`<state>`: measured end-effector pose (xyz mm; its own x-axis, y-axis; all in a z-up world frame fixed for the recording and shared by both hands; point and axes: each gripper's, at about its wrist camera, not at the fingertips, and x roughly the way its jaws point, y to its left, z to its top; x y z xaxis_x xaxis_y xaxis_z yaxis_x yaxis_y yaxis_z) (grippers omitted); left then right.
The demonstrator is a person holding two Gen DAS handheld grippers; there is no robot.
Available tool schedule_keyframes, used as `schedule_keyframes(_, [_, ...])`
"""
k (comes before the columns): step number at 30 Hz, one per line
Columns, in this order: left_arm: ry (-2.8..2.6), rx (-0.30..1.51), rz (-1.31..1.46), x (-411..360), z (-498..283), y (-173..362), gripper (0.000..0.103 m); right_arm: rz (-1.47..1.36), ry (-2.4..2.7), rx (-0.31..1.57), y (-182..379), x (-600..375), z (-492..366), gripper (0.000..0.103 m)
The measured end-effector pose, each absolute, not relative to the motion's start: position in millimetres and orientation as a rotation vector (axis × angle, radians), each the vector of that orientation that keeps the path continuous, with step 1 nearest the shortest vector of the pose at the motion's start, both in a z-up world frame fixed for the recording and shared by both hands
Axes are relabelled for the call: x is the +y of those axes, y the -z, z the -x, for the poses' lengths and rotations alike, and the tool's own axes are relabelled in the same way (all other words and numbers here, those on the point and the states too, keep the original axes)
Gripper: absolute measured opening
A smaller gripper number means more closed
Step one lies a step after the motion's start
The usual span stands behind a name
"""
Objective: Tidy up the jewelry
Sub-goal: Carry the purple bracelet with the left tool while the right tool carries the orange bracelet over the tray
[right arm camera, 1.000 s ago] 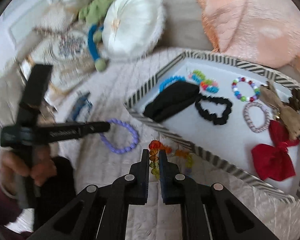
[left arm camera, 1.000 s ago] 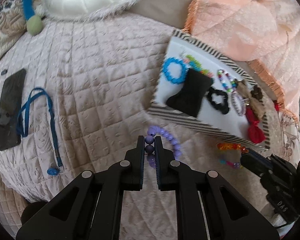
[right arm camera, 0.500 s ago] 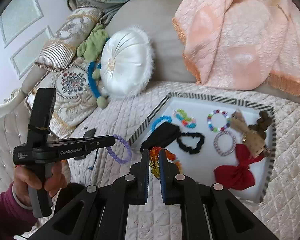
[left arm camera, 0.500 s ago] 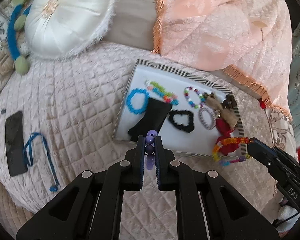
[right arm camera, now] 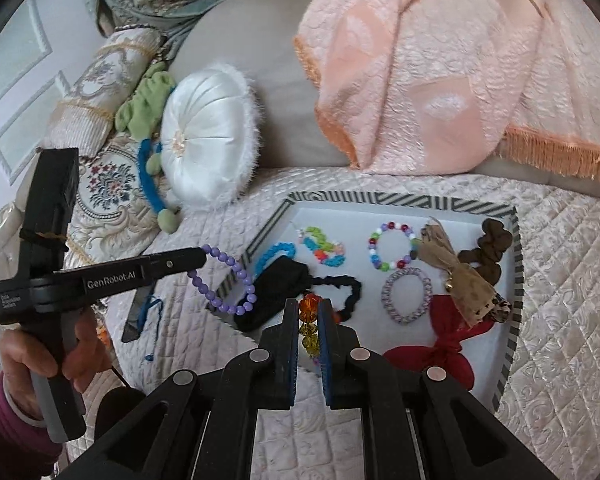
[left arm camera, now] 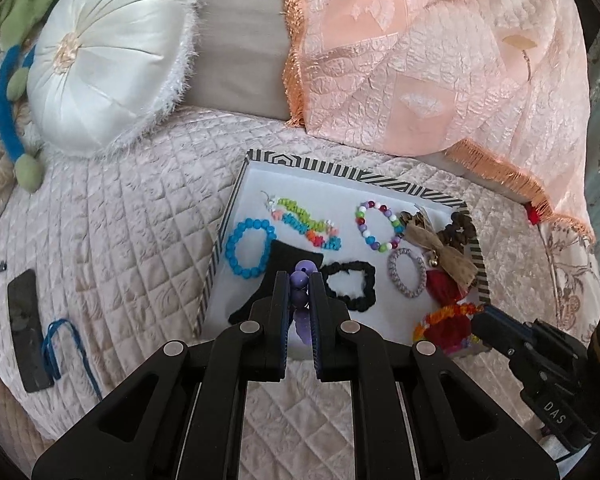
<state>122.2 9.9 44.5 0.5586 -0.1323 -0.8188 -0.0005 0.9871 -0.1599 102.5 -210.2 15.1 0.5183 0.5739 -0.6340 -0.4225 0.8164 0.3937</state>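
Both bracelets had been lifted off the quilted bed (left arm camera: 112,216) and carried toward the striped tray (left arm camera: 340,170) since the earlier frames. The carrying step was judged in hand. The purple bracelet (right arm camera: 224,280) was clamped in the left hand-held gripper (left arm camera: 299,280), the orange bracelet (right arm camera: 309,320) in the right hand-held gripper (right arm camera: 309,312), each hanging above the tray's near edge. Lowering onto bare tray floor and release were judged next.

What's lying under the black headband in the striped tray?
Part of the blue bead bracelet runs under the black headband's upper corner, and the headband's lower end overhangs the tray's striped rim. Whatever else lies beneath is hidden by the fabric.
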Motion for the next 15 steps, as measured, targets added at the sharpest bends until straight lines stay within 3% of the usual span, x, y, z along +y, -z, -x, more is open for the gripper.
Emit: schedule_keyframes(15, [0.124,0.99,0.104,-27,-182,-44,0.008,-0.208,-0.532,0.888,16,-219,-124,0.009])
